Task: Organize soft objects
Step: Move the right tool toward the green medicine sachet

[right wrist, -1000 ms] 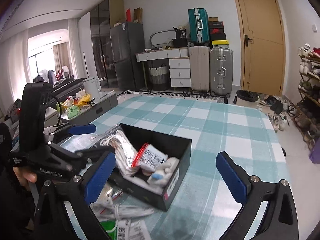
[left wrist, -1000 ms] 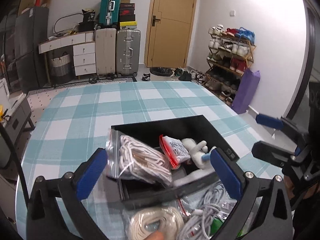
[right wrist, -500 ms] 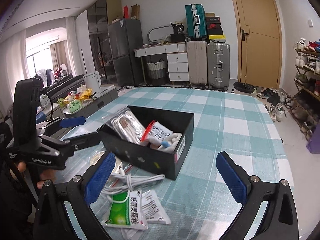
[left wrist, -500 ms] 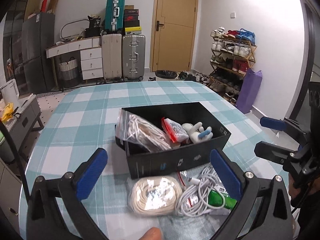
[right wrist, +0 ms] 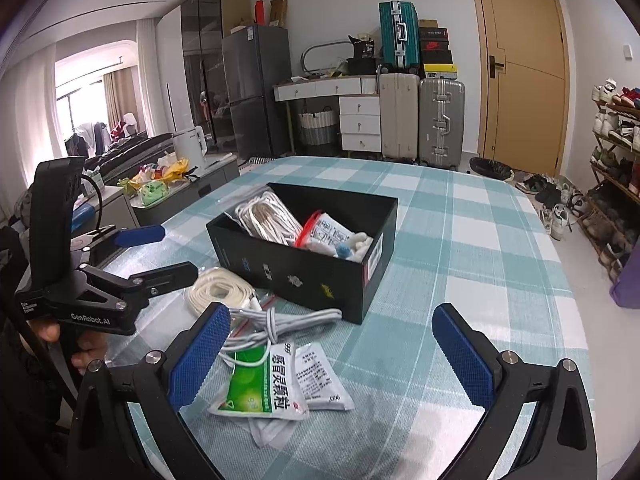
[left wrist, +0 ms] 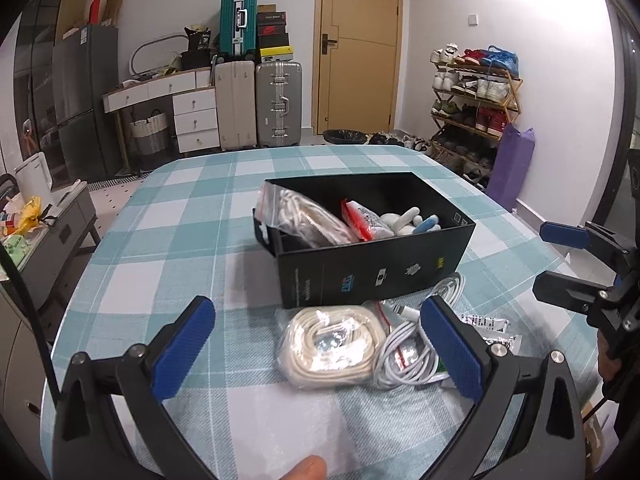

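Our left hand-held gripper (left wrist: pixel 318 344) hangs released above the bench (left wrist: pixel 192 236), its blue pads spread wide and holding nothing; our right hand-held gripper (right wrist: pixel 332 354) is likewise released and empty. Between the left pads lies a bagged coil of cream cord (left wrist: pixel 330 346), touching a bundle of white cable (left wrist: pixel 404 354). Just behind both stands the black box (left wrist: pixel 372 276), holding another bagged cord (left wrist: pixel 300 216). Medicine sachets (right wrist: pixel 276 386) lie before the right one.
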`<state>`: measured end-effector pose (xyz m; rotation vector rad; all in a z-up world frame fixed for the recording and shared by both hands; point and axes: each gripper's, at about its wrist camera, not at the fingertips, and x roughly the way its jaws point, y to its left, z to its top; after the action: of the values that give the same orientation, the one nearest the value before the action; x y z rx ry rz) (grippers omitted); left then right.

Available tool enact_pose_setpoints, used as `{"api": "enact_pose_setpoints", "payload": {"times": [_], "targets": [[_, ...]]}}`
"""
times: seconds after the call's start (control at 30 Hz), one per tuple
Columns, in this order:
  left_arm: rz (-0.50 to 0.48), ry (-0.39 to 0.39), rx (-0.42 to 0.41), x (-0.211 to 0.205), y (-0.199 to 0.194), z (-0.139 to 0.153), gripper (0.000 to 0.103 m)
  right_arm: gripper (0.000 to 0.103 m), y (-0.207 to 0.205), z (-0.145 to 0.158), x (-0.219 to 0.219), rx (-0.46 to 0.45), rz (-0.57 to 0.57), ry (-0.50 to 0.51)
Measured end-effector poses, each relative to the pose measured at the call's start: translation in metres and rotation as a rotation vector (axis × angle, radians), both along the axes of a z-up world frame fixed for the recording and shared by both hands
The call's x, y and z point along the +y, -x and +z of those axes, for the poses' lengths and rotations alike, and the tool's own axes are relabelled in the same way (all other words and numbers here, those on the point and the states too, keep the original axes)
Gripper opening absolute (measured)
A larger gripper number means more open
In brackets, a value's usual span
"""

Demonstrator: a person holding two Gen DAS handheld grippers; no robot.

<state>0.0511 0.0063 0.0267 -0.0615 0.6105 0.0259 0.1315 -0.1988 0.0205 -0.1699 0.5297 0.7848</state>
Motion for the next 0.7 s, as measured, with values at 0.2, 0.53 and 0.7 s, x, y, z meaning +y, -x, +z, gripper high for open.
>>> {"api": "enact_pose_setpoints", "payload": {"times": [0.2,0.53,0.7], "targets": [[-0.016,-0.024,0.011,-0.001,0.001,-0.004,0.103,0.102,-0.001,-0.007,-0.005,0.027,-0.001,0.012],[-0.062,-0.037,0.031,-0.008,0.001,-0.015,0.103,0.102,0.003,-0.023,0.009,0.069,0.062,0.064],[-0.060,-0.011,0.048,-0.004,0.000,-0.019,0.103,0.102,0.003,-0.035,0.020,0.118,0.091,0.109]]}}
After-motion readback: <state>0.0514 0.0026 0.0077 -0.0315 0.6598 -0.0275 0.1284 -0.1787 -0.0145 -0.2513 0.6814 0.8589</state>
